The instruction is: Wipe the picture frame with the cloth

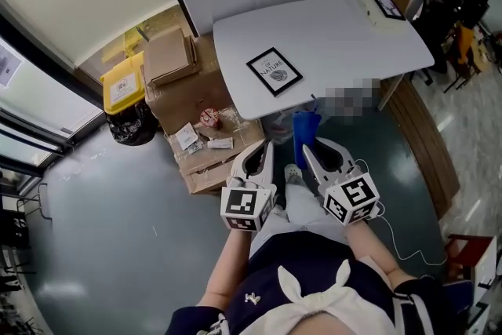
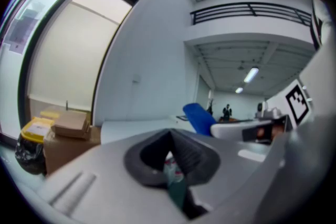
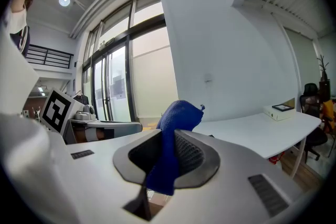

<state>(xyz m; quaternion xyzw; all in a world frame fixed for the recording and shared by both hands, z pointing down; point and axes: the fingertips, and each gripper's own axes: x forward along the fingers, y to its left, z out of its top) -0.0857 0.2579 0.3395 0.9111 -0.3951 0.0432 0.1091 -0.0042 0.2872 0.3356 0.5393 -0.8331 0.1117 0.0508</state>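
Person's wearing a dark navy top [image 1: 310, 255] with a white knotted tie [image 1: 302, 296], and the left gripper [image 1: 265, 147] and right gripper [image 1: 308, 149] are pale grey shells with black-and-white marker cubes, with a thin white cable [image 1: 396, 243] off the right one.

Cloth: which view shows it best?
Right gripper view: the blue cloth fills the centre, pinched in the jaws of the right gripper, weave clear. Head view shows it small, sticking out past that gripper toward the table. Left gripper view catches only its blue end, off to the right.
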